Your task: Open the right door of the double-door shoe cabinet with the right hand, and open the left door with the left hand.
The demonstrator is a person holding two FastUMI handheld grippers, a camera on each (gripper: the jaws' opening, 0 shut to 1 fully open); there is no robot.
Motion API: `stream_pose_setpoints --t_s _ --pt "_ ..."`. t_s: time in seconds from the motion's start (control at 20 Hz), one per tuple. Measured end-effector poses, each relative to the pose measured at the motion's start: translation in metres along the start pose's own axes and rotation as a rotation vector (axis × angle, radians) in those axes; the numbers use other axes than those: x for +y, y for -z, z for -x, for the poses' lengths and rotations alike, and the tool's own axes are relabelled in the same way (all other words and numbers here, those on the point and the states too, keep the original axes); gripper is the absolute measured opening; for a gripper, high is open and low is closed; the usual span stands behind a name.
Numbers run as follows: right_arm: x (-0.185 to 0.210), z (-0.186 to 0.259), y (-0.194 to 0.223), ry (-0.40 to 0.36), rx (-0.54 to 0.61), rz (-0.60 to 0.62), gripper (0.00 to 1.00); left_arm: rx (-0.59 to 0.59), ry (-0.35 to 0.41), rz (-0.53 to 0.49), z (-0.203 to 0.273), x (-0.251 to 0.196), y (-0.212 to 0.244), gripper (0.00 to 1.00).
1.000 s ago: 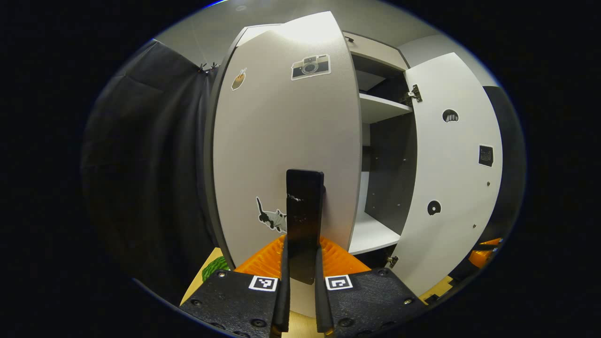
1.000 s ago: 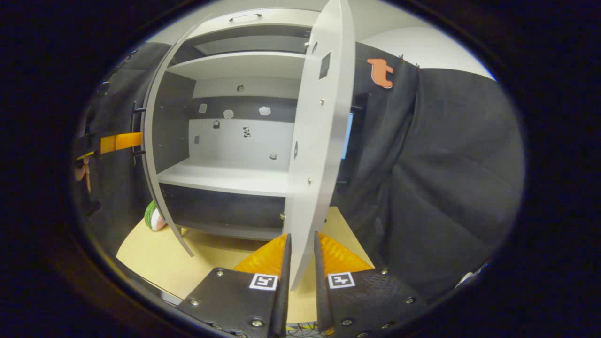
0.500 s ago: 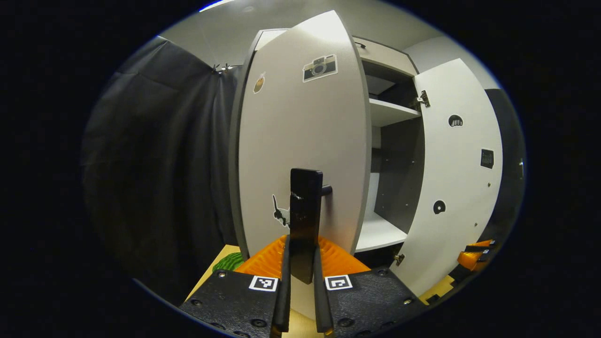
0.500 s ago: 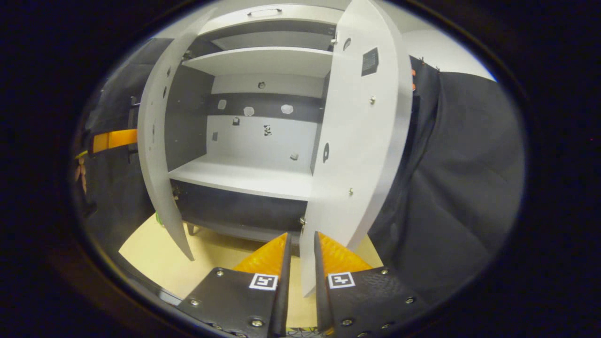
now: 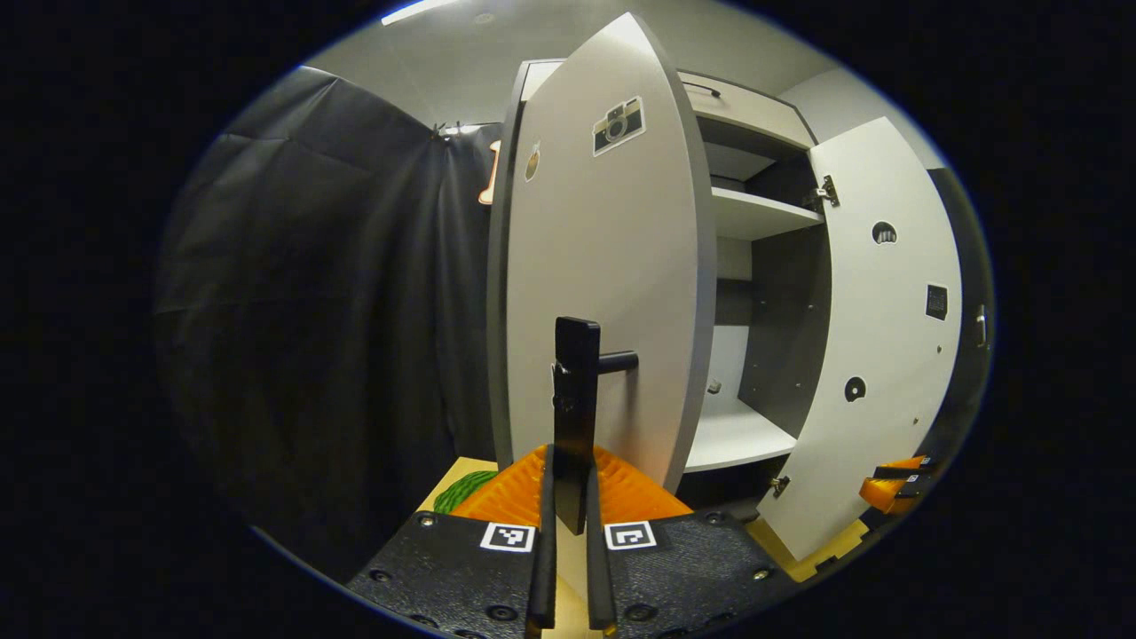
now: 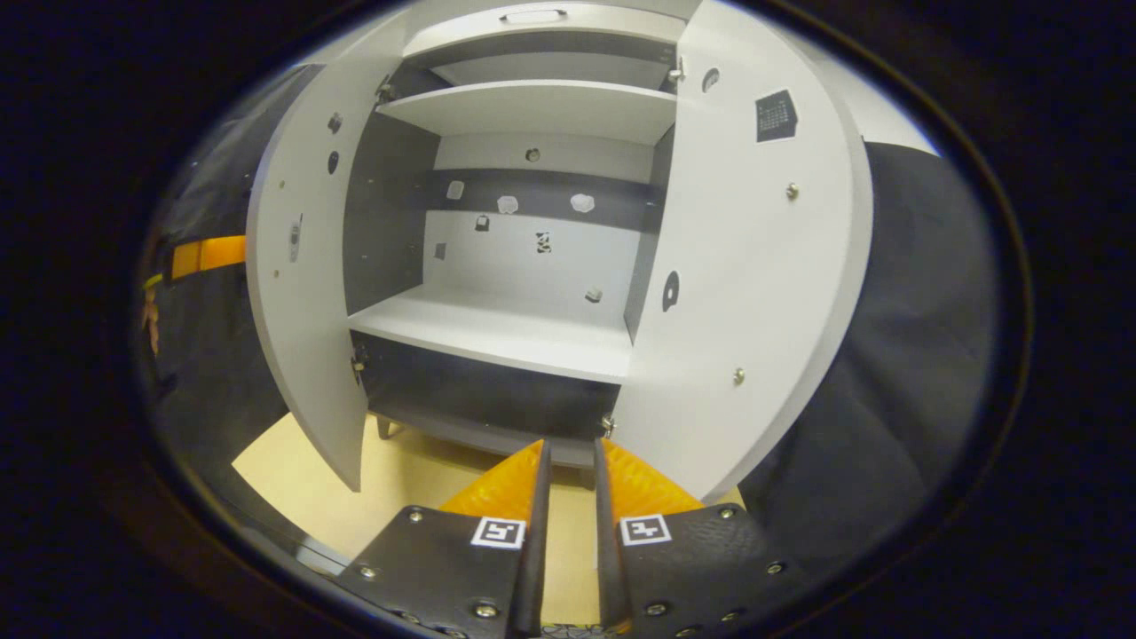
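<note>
The grey shoe cabinet point(image 6: 532, 115) stands with both doors swung out. In the left gripper view my left gripper point(image 5: 568, 497) is shut on the black bar handle point(image 5: 575, 390) of the left door point(image 5: 603, 266), which carries stickers. The right door point(image 5: 887, 337) stands wide beyond it, with my right gripper point(image 5: 892, 486) low by its bottom edge. In the right gripper view my right gripper point(image 6: 568, 453) has its fingers a narrow gap apart with nothing between them. The right door point(image 6: 754, 266) hangs just to its right, apart from it. The left door point(image 6: 302, 293) and the left gripper point(image 6: 209, 256) are at the far left.
The cabinet rests on a tan table point(image 6: 426, 497). Inside are a white lower shelf point(image 6: 497, 333) and an upper shelf point(image 6: 532, 106), both bare. A green striped thing point(image 5: 466, 490) lies by the left door's foot. Black cloth walls close in on both sides.
The left door has swung further out with my left gripper on its handle. The right door has opened wider, and its edge has come out from between my right gripper's fingers.
</note>
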State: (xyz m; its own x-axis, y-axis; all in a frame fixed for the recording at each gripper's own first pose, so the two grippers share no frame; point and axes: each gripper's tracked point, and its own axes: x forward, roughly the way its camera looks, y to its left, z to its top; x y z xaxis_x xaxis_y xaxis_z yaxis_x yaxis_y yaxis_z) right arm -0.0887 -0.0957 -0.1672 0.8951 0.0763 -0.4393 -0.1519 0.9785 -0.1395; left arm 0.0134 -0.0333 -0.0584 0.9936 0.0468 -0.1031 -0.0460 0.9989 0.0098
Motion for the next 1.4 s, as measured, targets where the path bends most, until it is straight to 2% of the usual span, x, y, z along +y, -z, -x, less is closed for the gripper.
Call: stream_pose_setpoints --t_s 0.3,0.45,0.8,1.0,1.05,1.4 --pt "0.009 -0.006 -0.003 -0.037 -0.007 0.005 0.25 0.004 -0.095 -0.008 0.005 0.023 0.001 0.05" --pt "0.015 -0.009 -0.001 -0.053 -0.001 0.004 0.25 0.002 -0.117 -0.004 0.007 0.033 0.0 0.01" --pt "0.026 -0.013 -0.001 -0.065 -0.001 0.002 0.25 -0.005 -0.126 -0.015 0.007 0.047 0.0 0.01" --pt "0.028 -0.015 0.004 -0.057 0.007 -0.016 0.25 -0.012 -0.097 0.013 0.006 0.044 0.001 0.03" --pt "0.029 -0.015 0.004 -0.056 0.009 -0.021 0.25 -0.012 -0.091 0.009 0.005 0.046 0.0 0.01" --pt "0.032 -0.015 0.003 -0.054 0.006 -0.031 0.25 -0.021 -0.043 0.007 0.004 0.045 0.0 0.01"
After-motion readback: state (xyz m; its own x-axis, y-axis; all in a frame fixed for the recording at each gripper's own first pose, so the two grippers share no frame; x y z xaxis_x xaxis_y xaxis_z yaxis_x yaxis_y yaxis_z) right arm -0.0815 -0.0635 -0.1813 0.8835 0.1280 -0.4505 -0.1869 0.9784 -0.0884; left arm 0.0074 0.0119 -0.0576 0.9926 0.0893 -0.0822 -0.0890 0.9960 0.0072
